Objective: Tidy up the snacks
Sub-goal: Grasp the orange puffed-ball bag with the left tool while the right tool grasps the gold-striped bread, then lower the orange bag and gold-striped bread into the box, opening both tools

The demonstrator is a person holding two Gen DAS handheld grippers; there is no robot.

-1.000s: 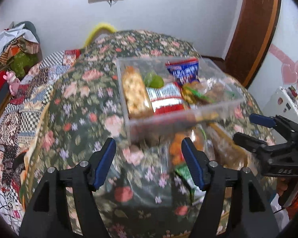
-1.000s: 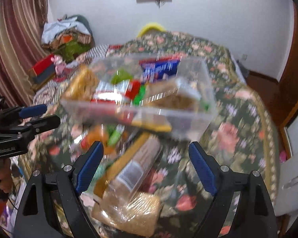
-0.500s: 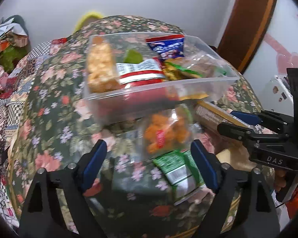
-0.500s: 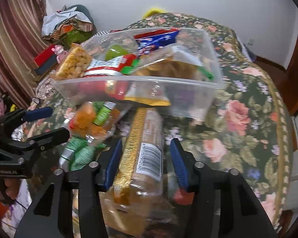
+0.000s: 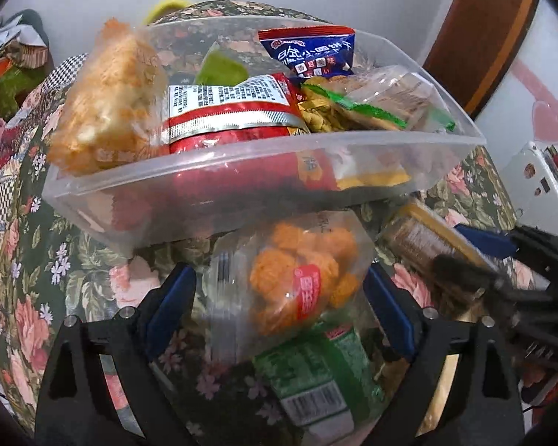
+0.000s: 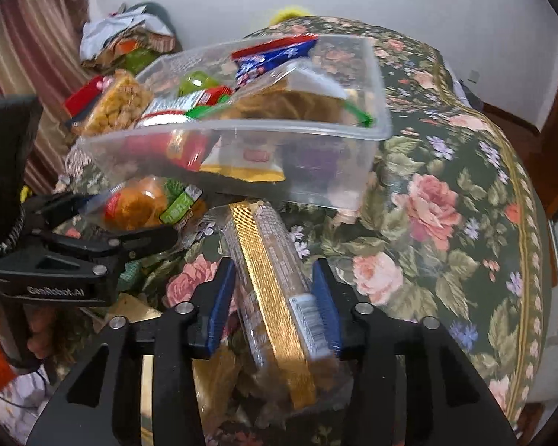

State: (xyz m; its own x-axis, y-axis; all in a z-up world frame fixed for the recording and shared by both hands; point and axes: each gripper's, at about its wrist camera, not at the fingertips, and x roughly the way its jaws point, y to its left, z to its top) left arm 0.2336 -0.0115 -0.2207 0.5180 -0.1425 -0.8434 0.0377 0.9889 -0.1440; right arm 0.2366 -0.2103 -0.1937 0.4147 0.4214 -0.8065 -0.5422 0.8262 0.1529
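Observation:
A clear plastic bin (image 5: 241, 186) full of snack packets stands on the floral cloth; it also shows in the right wrist view (image 6: 316, 156). My left gripper (image 5: 279, 308) is open, its fingers on either side of a clear bag of orange snacks (image 5: 301, 278) that lies on a green packet (image 5: 316, 379). My right gripper (image 6: 275, 304) is shut on a long cracker pack with a gold stripe (image 6: 271, 282), in front of the bin. That pack also shows in the left wrist view (image 5: 427, 245).
The floral-covered table (image 6: 446, 223) curves away to the right. A pile of clothes (image 6: 126, 44) lies at the back left by a striped curtain. A wooden door frame (image 5: 483, 29) and a white appliance (image 5: 539, 182) stand at the right.
Both grippers moved in closer to the snacks in front of the bin. My right gripper narrowed from wide open onto the cracker pack. My left gripper came around the orange snack bag.

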